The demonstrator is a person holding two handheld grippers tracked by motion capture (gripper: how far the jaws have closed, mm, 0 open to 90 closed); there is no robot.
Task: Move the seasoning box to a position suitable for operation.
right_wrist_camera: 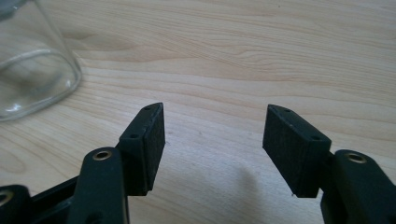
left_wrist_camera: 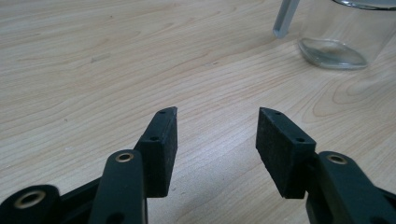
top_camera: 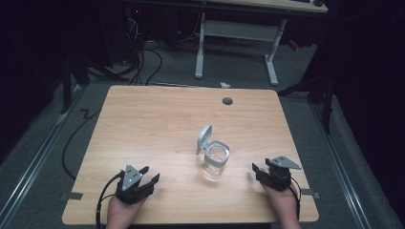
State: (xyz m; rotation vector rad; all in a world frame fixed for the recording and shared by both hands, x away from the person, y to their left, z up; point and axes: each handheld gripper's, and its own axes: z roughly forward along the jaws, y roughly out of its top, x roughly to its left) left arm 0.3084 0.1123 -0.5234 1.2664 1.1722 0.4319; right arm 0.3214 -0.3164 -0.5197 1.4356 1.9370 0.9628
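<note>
Clear square-sided glass jar (top_camera: 216,162) with a grey hinged lid (top_camera: 204,139) stands upright a little toward 4 o'clock of centre on the light wooden rectangular table (top_camera: 157,124). Lid is flipped open, standing up from the jar's rim on its 10 o'clock side. Nothing touches the jar.

Black two-jaw left gripper (top_camera: 149,177), with a grey three-cornered plate on top, sits near the table's 7 o'clock edge, held in the person's left hand (top_camera: 123,210). Jaws spread wide, nothing between them, pointing toward 2 o'clock, at the jar. In the left gripper view the left gripper (left_wrist_camera: 217,135) shows bare wood in the gap; jar base (left_wrist_camera: 336,42) is at 1 o'clock, well apart.

Black two-jaw right gripper (top_camera: 254,171) sits near the 5 o'clock edge, held in the right hand (top_camera: 282,205), pointing toward 10 o'clock. Jaws wide, holding nothing. In the right gripper view the right gripper (right_wrist_camera: 215,135) has the jar (right_wrist_camera: 32,65) at 10 o'clock, apart from the pads.

Dark round cable hole (top_camera: 227,101) near the table's 12 o'clock edge. Beyond it, on grey floor, a white-legged desk frame (top_camera: 239,43).
</note>
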